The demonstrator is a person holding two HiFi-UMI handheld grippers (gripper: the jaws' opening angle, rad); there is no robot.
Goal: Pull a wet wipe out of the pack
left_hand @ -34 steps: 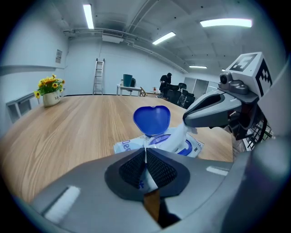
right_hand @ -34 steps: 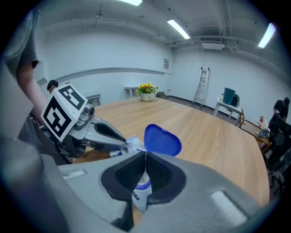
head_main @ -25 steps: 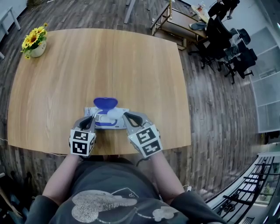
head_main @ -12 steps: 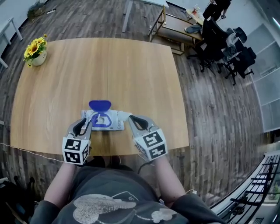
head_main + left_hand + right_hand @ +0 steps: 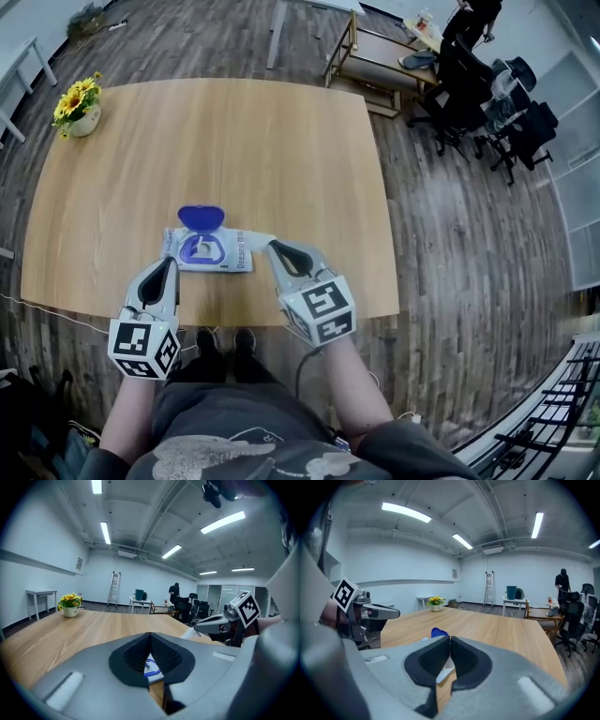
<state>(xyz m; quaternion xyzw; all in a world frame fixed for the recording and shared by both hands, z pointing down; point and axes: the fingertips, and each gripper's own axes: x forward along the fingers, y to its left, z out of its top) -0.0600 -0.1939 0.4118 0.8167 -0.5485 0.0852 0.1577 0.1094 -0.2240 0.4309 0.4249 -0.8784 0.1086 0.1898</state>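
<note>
The wet wipe pack (image 5: 208, 253) lies flat near the front of the wooden table (image 5: 281, 150), its blue lid (image 5: 201, 217) flipped open. A white wet wipe (image 5: 257, 240) stretches from the pack's right end to my right gripper (image 5: 273, 247), which is shut on it. From the left gripper view the wipe (image 5: 189, 632) hangs below that gripper's tip. My left gripper (image 5: 168, 268) is shut and holds nothing; it hovers above the table's front edge, left of and nearer than the pack. Its closed jaws (image 5: 150, 635) partly hide the pack (image 5: 153, 668). The right gripper (image 5: 450, 638) view shows the lid (image 5: 438, 632).
A pot of yellow flowers (image 5: 75, 97) stands at the table's far left corner. Office chairs (image 5: 487, 94) and a low desk (image 5: 375, 52) stand on the wood floor beyond the right side. A person (image 5: 562, 581) stands far off in the room.
My left gripper has let go of the pack, risen and drawn back toward the table's front edge. My right gripper has pulled right and up, drawing the wipe out.
</note>
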